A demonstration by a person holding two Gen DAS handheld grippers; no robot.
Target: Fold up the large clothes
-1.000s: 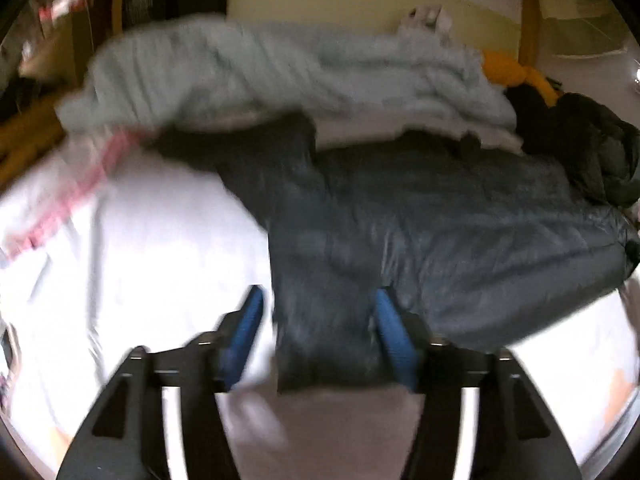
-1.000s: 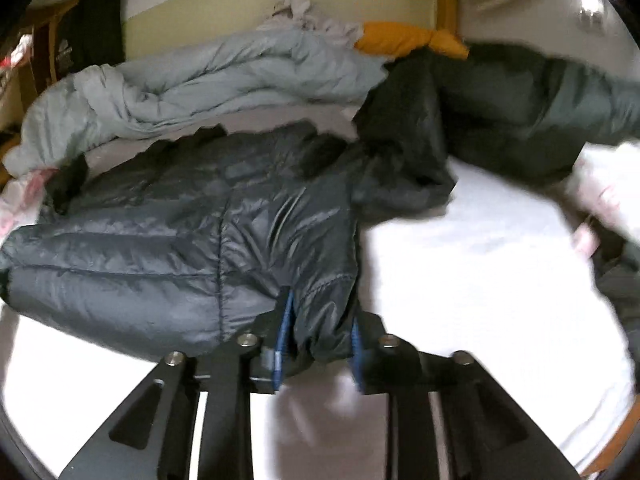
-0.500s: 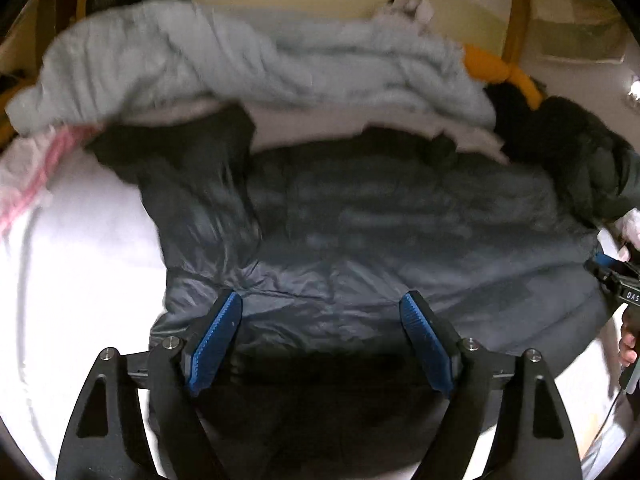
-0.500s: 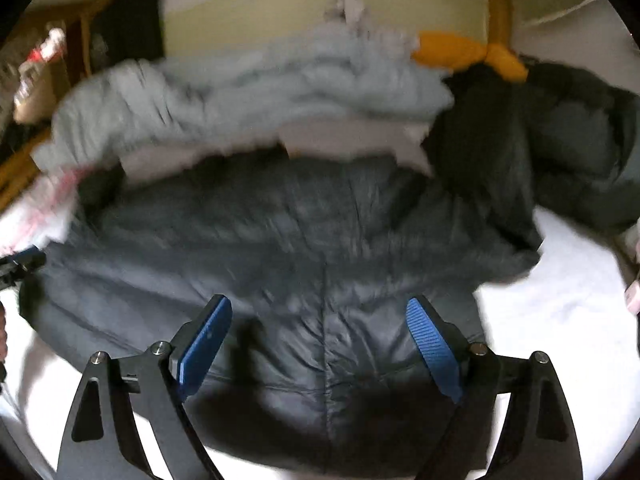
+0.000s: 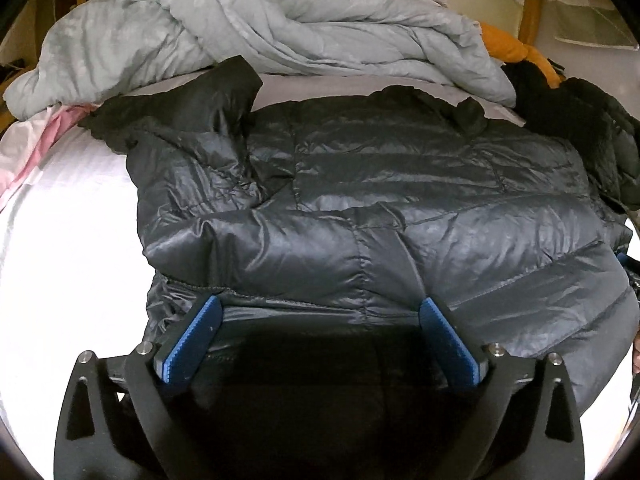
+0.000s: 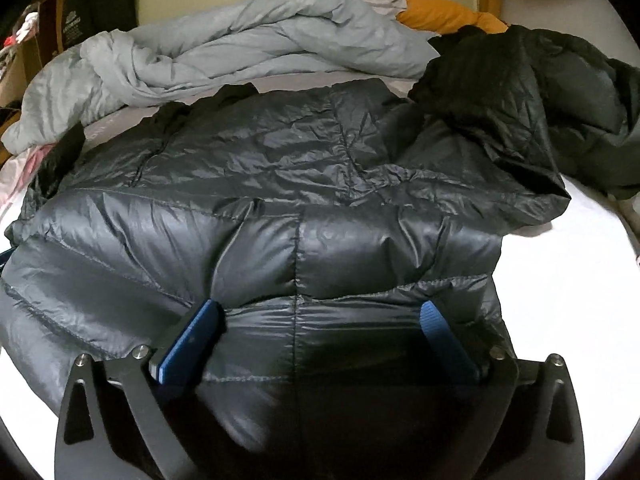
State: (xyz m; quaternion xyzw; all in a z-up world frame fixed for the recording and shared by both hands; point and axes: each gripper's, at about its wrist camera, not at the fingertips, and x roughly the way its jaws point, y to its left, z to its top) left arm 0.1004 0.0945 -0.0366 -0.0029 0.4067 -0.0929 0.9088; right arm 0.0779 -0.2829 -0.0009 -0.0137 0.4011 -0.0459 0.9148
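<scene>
A dark grey quilted puffer jacket (image 5: pixel 360 208) lies spread flat on the white bed sheet (image 5: pixel 60 248); it also shows in the right wrist view (image 6: pixel 280 200). One sleeve (image 5: pixel 192 96) lies folded up at the far left, the other sleeve (image 6: pixel 500 152) lies out to the right. My left gripper (image 5: pixel 320 312) is open, its blue pads low over the jacket's near left part. My right gripper (image 6: pixel 324 316) is open, low over the jacket's near right part. Neither holds anything.
A crumpled light grey duvet (image 5: pixel 260 28) lies across the back of the bed. A second dark jacket (image 6: pixel 580 92) and an orange cloth (image 6: pixel 440 12) lie at the back right. Pink cloth (image 5: pixel 36 140) lies at the left edge.
The right gripper let go of the jacket's sleeve and opened wide. Both grippers moved in over the jacket's body and came lower. The jacket now lies flatter.
</scene>
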